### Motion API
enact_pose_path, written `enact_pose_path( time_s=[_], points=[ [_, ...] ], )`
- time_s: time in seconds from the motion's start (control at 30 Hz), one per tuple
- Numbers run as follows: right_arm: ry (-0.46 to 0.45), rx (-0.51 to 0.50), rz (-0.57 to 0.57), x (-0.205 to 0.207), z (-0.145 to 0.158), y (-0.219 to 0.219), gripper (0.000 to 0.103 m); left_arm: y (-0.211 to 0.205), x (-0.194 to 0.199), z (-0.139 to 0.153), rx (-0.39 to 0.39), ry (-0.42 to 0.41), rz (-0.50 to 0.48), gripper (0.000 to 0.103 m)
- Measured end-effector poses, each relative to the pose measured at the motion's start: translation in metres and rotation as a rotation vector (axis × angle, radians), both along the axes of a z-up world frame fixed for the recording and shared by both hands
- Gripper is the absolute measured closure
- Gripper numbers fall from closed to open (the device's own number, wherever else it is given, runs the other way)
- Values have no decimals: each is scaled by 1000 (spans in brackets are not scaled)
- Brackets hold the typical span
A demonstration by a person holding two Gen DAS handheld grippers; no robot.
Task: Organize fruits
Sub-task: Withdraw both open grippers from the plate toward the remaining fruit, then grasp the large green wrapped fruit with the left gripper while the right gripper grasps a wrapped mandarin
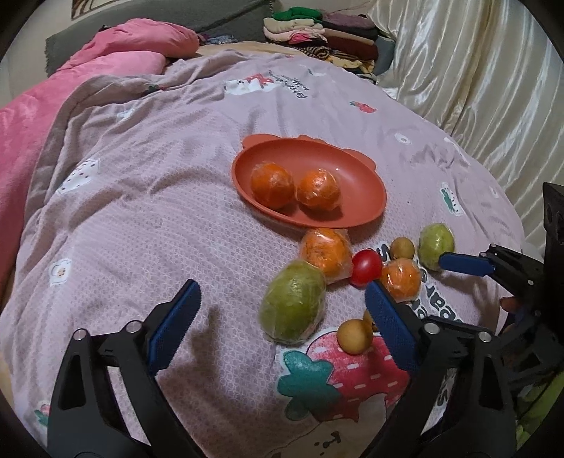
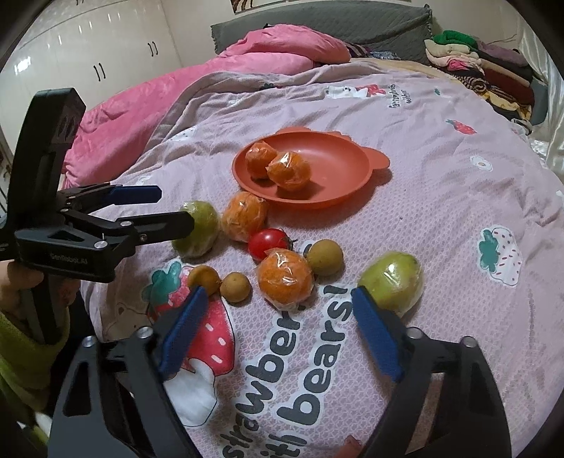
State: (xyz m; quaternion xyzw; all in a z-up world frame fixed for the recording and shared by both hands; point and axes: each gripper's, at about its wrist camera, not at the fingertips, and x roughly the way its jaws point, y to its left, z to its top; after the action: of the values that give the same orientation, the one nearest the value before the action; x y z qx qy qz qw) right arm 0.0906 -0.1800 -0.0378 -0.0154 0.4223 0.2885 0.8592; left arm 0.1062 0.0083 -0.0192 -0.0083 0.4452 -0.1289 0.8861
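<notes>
An orange-red plate [image 1: 352, 158] [image 2: 335, 141] on the bed holds two wrapped oranges [image 1: 272, 185]. Loose fruit lies in front of it. In the left wrist view, my left gripper [image 1: 282, 310] is open around a large green wrapped fruit [image 1: 292, 306], with neither pad touching it. My right gripper [image 2: 282, 317] is open just short of a small wrapped orange [image 2: 285, 278], and a second green fruit [image 2: 391, 282] sits by its right finger. A bigger wrapped orange [image 2: 245, 216], a red tomato [image 2: 266, 243] and three small brown round fruits [image 2: 324, 257] lie between them.
The fruit sits on a soft mauve quilt [image 1: 158, 197] with a strawberry print. A pink blanket [image 2: 246, 56] lies at the far left, and folded clothes [image 1: 317, 31] are stacked at the headboard. A shiny cream curtain [image 1: 476, 70] hangs on the right. A hand in a green sleeve [image 2: 21, 338] holds the left gripper.
</notes>
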Motion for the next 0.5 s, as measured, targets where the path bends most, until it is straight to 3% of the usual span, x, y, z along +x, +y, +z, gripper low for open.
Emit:
enact_pose_path(
  time_s=[0.07, 0.13, 0.23, 0.5],
  points=[
    [10, 5, -6, 2, -3, 0, 31, -1, 0, -1, -5, 3, -6, 22],
    [20, 13, -10, 4, -5, -1, 44, -1, 1, -3, -12, 9, -16, 28],
    [36, 24, -22, 8, -8, -1, 52, -3, 2, -6, -16, 19, -28, 35],
    [92, 59, -37, 18, -18, 0, 60, -5, 3, -13, -37, 42, -48, 43]
  ],
)
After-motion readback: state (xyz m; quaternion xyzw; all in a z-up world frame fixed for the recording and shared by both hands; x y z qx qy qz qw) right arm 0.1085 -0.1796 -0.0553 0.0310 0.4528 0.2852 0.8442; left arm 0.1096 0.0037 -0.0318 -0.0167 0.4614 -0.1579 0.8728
